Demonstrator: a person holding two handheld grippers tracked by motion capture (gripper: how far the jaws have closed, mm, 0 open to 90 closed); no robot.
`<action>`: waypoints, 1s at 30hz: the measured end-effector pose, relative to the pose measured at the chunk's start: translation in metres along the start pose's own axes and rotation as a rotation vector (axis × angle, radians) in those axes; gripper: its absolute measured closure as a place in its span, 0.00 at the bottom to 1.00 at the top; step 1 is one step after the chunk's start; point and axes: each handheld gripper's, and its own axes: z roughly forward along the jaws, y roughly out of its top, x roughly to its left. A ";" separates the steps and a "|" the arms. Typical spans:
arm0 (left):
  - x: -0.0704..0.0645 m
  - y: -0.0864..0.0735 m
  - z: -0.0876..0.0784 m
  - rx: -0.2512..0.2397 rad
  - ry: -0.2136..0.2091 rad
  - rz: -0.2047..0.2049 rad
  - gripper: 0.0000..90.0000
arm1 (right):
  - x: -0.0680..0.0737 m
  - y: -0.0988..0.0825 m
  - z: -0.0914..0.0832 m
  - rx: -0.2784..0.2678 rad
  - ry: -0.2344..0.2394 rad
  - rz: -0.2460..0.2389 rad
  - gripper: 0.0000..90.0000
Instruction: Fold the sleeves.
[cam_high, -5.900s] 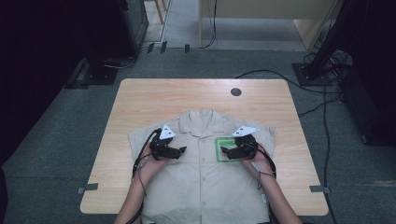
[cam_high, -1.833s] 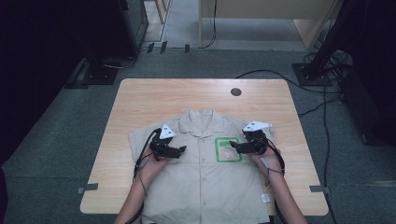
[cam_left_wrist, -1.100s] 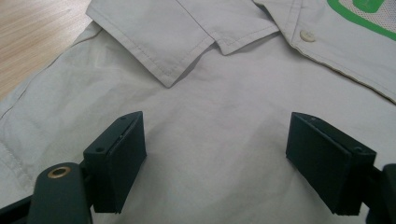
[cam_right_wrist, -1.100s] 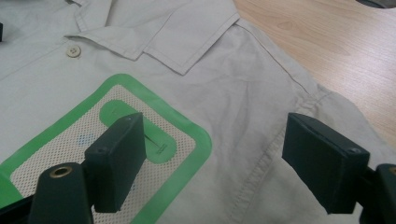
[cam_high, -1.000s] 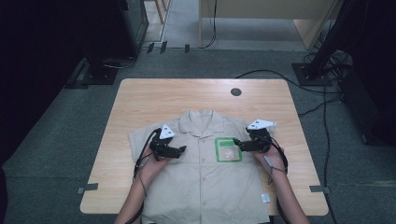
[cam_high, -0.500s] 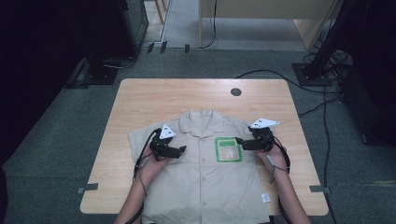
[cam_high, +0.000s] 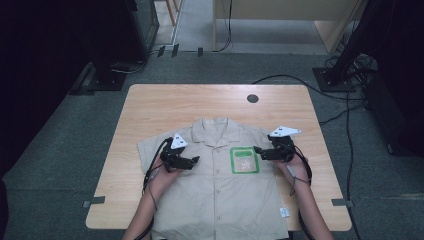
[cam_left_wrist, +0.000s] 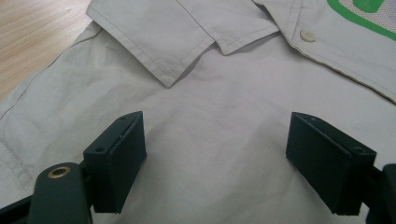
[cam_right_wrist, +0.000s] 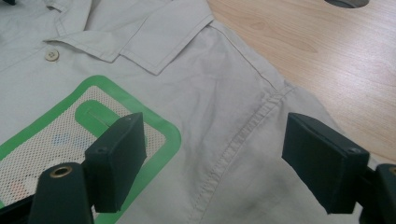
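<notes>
Clearly the beige shirt (cam_high: 220, 185) is light, limp cloth, best pinched at the shoulder seams. Left gripper (cam_high: 192, 161) and right gripper (cam_high: 257, 150) both gape wide, holding nothing.

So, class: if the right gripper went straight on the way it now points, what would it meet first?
Probably the beige shirt: the right gripper, fingers open, points along the cloth by the shoulder seam, beside the green-edged pocket patch. How high it hovers is unclear.
</notes>
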 end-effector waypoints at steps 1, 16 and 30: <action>0.000 0.000 0.000 0.000 0.000 0.000 0.22 | 0.000 0.000 0.000 -0.001 -0.001 -0.001 0.24; 0.000 0.000 0.000 0.000 0.000 0.000 0.22 | -0.006 -0.002 -0.001 -0.004 -0.011 0.007 0.24; 0.000 0.000 0.000 0.000 0.000 -0.001 0.22 | -0.013 -0.002 -0.002 -0.005 -0.025 0.007 0.24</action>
